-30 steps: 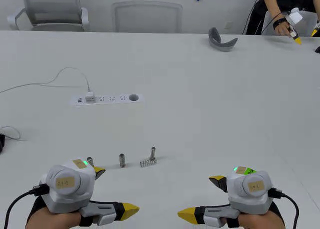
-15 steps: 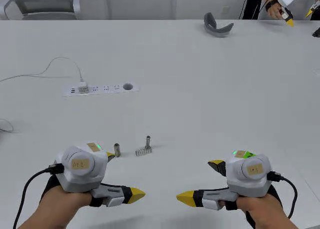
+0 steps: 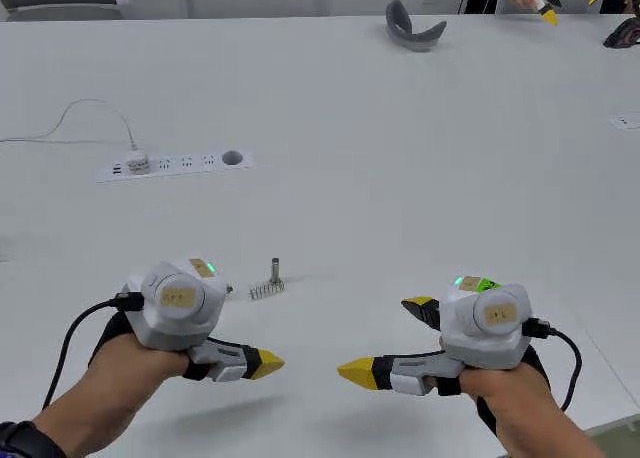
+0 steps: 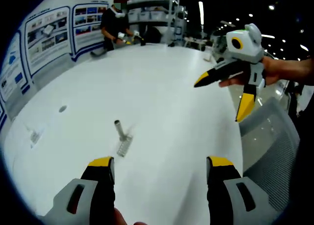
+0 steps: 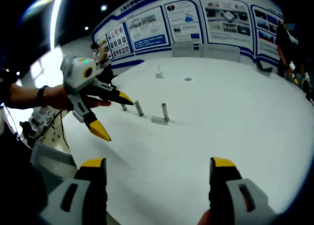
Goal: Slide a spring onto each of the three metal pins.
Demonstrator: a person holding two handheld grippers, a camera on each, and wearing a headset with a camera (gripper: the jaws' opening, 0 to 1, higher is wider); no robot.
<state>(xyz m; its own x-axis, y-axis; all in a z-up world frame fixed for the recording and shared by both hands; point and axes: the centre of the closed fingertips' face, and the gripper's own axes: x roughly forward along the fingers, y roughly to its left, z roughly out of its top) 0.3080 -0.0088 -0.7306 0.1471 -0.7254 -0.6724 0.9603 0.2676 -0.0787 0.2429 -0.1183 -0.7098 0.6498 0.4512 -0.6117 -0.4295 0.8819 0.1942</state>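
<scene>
Beyond wide-open, empty left gripper (image 3: 247, 326) and right gripper (image 3: 385, 336) sit spring (image 3: 267, 291), pin (image 3: 275, 270), power strip (image 3: 175, 164).

You hold the left tool (image 3: 247, 328) and the right tool (image 3: 385, 336) low over the white surface (image 3: 400, 178), both with jaws spread, yellow tips pointing toward each other. Just beyond the left tool a metal pin (image 3: 275, 270) stands upright, with a spring (image 3: 267, 290) lying just beside its foot. A power strip (image 3: 175, 163) lies farther back.
</scene>
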